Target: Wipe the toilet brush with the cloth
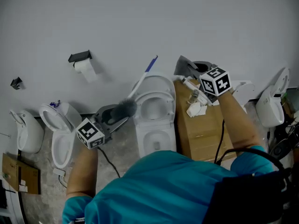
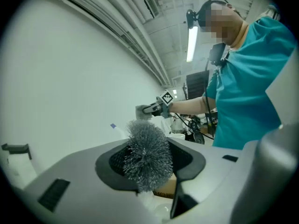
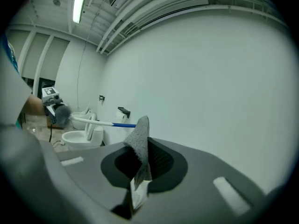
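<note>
Though beside toilet (image 1: pixel 156 141), brush (image 1: pixel 125 108) apart from cloth (image 1: pixel 184 67)

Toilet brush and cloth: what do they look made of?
Toilet brush: head of fine grey bristles, probably plastic, matte. Its handle is smooth white with a blue end, likely plastic. Cloth: grey fabric, perhaps microfibre, judging by its nubbly surface.

No legible txt, no labels, brands, nos. or signs readable
</note>
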`<state>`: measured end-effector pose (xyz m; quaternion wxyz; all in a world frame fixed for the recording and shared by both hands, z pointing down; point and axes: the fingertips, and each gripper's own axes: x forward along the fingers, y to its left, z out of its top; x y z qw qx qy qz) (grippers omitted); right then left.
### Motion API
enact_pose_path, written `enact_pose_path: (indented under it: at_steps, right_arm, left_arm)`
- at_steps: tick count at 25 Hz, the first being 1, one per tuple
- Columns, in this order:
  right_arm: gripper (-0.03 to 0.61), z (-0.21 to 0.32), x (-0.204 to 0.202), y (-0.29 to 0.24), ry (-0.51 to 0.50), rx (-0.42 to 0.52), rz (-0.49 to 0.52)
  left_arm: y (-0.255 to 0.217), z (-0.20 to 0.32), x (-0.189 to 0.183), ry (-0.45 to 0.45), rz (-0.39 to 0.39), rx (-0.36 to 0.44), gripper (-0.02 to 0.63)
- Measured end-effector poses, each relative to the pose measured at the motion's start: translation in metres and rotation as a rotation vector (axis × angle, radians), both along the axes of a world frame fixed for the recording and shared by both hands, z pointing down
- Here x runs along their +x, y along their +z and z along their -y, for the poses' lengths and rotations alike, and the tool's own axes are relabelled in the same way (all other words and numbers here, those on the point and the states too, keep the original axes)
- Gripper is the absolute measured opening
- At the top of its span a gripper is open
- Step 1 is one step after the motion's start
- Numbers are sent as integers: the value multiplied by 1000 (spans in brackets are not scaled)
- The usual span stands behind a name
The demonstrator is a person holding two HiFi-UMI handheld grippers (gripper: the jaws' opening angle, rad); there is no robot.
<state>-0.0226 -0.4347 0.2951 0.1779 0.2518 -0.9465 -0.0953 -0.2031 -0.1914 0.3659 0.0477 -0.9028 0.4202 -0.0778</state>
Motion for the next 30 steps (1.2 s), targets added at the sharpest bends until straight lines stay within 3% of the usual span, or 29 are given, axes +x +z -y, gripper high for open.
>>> enact_pose_path:
  at_steps: [5, 15, 23, 30]
  right_arm:
    - [5, -39, -4, 38, -57, -104, 63]
    - [5, -87, 6, 115, -94, -344, 154]
    - [5, -86, 23, 144, -27, -439, 237]
    - [5, -84, 20, 142, -5, -446, 270]
  left_arm:
    - [10, 1, -18, -102, -114, -18, 187]
    - [26, -5, -36, -154, -373, -44, 183]
    - [41, -16, -47, -195, -500, -66, 183]
    - [48, -25, -46, -200, -516, -73, 183]
